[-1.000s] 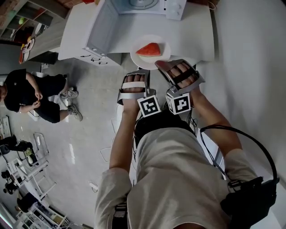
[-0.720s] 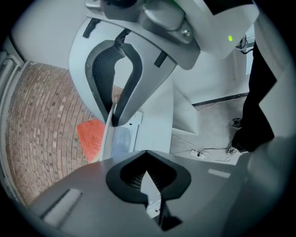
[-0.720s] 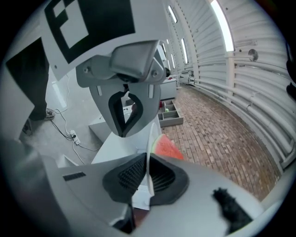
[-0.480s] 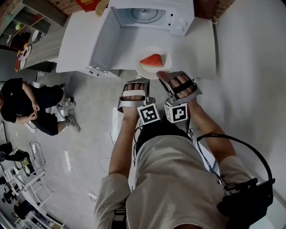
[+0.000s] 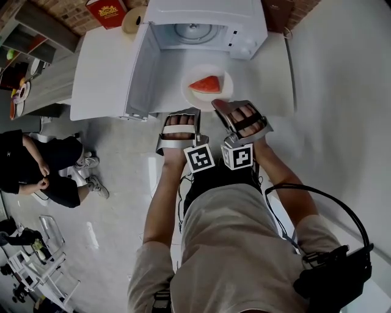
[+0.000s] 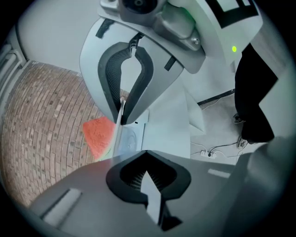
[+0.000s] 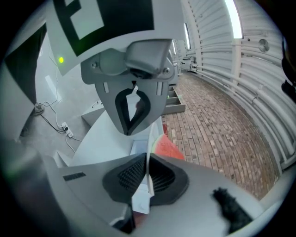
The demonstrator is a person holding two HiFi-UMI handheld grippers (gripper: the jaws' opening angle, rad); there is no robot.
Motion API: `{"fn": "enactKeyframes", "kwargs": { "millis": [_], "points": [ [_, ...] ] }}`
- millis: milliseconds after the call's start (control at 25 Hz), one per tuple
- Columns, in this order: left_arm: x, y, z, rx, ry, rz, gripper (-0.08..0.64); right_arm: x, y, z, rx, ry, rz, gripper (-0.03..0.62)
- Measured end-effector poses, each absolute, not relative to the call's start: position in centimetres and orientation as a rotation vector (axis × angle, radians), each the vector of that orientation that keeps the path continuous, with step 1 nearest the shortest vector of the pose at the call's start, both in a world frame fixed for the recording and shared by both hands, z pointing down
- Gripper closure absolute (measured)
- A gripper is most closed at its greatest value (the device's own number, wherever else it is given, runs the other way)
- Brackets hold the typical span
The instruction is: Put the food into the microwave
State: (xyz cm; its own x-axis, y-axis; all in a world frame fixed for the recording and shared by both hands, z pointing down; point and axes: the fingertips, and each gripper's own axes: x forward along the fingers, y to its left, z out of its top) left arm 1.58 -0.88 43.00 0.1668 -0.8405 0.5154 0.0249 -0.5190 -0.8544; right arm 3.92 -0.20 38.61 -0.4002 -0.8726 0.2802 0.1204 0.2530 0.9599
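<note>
A white plate (image 5: 208, 96) carries a red watermelon wedge (image 5: 206, 84) and hangs level over the white counter, just in front of the open microwave (image 5: 208, 27). My left gripper (image 5: 188, 109) is shut on the plate's near-left rim. My right gripper (image 5: 217, 104) is shut on the near-right rim. In the left gripper view the plate (image 6: 117, 132) shows edge-on between the jaws of the left gripper (image 6: 132, 143), with the wedge (image 6: 98, 134) to its left. In the right gripper view the right gripper (image 7: 145, 148) pinches the plate's thin rim (image 7: 151, 134), and the wedge (image 7: 167, 148) lies beyond it.
The microwave door (image 5: 142, 70) stands swung open to the left, and the glass turntable (image 5: 195, 32) shows inside. A red box (image 5: 107, 11) and a tape roll (image 5: 130, 21) sit at the counter's (image 5: 101, 73) back left. A seated person (image 5: 30, 168) is on the floor side at left.
Both grippers have carried the plate with the wedge forward, closer to the microwave opening. More of the microwave's inside shows in the head view. Both grips on the rim are unchanged.
</note>
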Motion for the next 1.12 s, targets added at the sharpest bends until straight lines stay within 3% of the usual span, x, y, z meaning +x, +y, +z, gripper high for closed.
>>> {"fn": "enactKeyframes", "kwargs": {
  "millis": [1120],
  "points": [
    [0.1,-12.9,48.7,-1.763,0.757,-1.537,0.552,2.7,-14.5,42.5,0.716,-1.635,-1.238,0.574]
  ]
}}
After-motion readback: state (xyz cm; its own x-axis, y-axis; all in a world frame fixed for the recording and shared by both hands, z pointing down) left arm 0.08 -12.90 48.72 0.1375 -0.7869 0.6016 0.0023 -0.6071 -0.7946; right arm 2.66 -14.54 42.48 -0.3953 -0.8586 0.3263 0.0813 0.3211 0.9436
